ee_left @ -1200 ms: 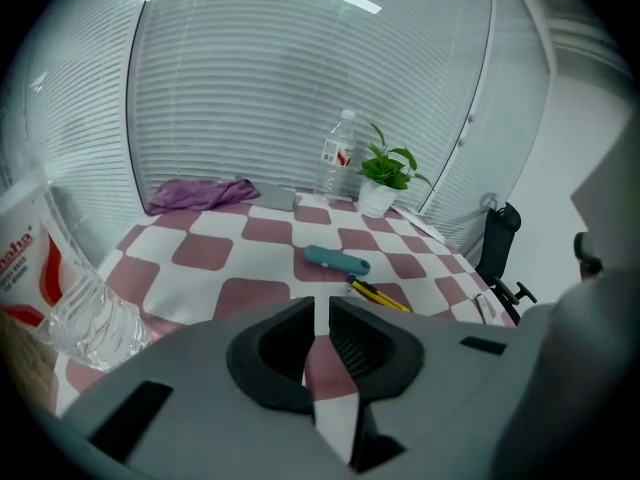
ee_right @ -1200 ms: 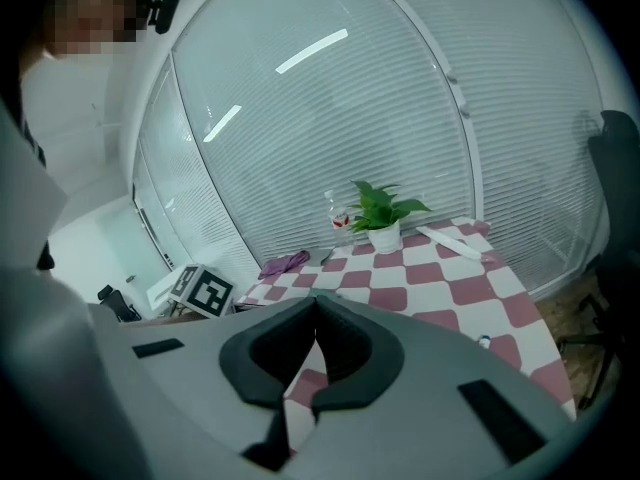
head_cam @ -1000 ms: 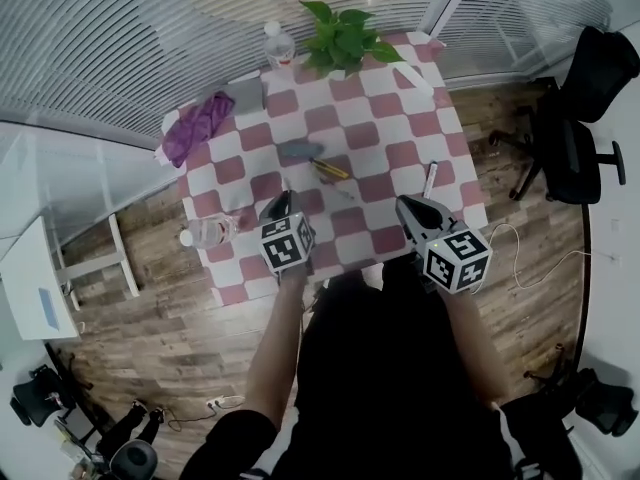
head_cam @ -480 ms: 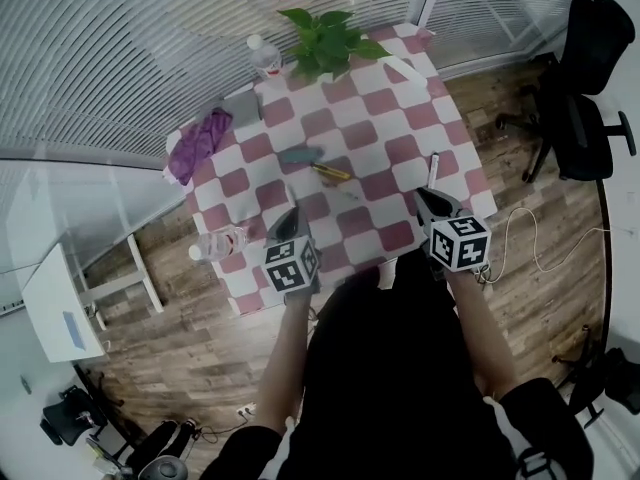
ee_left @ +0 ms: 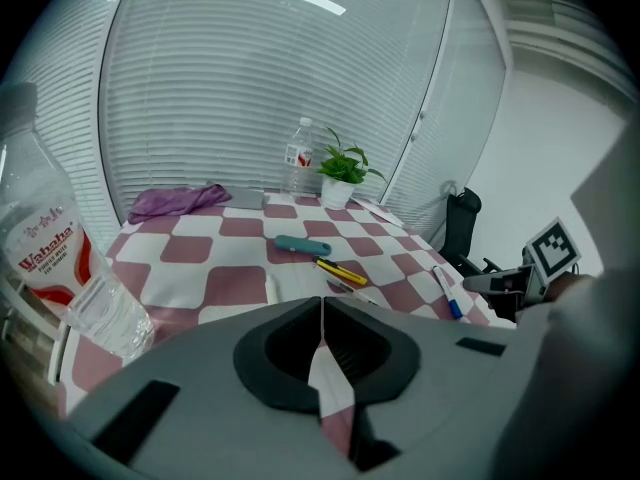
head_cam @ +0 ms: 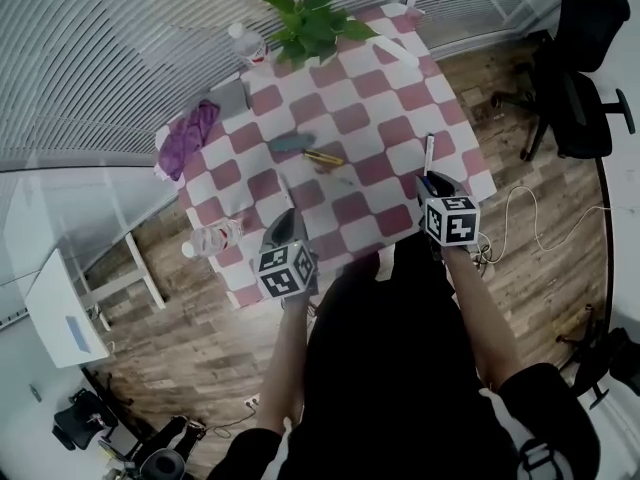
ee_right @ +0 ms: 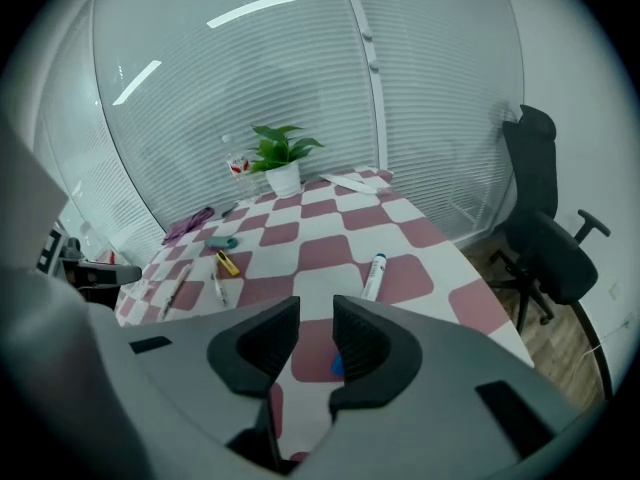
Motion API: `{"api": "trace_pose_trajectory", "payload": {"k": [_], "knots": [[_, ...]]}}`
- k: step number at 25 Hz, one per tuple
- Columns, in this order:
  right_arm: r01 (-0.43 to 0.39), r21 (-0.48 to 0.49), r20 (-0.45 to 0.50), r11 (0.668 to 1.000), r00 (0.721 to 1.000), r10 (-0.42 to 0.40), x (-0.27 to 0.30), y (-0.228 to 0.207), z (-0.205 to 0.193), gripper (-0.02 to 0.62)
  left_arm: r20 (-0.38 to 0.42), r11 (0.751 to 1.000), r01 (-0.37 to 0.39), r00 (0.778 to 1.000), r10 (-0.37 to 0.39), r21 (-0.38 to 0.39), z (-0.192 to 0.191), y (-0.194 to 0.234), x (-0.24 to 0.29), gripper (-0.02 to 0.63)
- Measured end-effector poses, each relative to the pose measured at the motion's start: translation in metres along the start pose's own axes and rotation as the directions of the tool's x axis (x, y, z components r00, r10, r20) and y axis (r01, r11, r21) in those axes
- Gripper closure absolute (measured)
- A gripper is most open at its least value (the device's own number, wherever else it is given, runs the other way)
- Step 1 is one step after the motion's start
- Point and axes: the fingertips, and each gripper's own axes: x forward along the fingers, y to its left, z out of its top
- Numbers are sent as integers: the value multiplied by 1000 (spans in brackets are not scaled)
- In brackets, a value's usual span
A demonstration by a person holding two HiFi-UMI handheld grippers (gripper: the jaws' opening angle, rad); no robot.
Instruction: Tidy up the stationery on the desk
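As it differed from the earlier frame: right gripper had come down to the tabletop's near right edge, its jaws just opening; left gripper had closed from slightly apart.
Right gripper state: jaws partly apart, gripping nothing.
Left gripper state: jaws pressed together, empty.
Marker: one, lying flat just ahead of the right gripper, untouched.
Mid-tabletop stationery: one teal object, one yellow cutter, two pens, a white pen and a grey pen.
Bottles: two, near bottle at the left edge, far bottle beside the plant.
Purple cloth: one, at the far left corner.
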Motion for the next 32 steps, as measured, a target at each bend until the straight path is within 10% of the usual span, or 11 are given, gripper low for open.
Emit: {"api": "trace_pose_trajectory", "payload": {"k": [12, 32], "knots": [[122, -15, -73, 992, 990, -123, 36, -38, -24, 420, -6, 999, 36, 999, -36, -1, -10, -12, -8, 566], [153, 17, -84, 988, 985, -151, 42, -28, -25, 514, 12, 999, 14, 1000, -13, -36, -12, 0, -18, 566]]}}
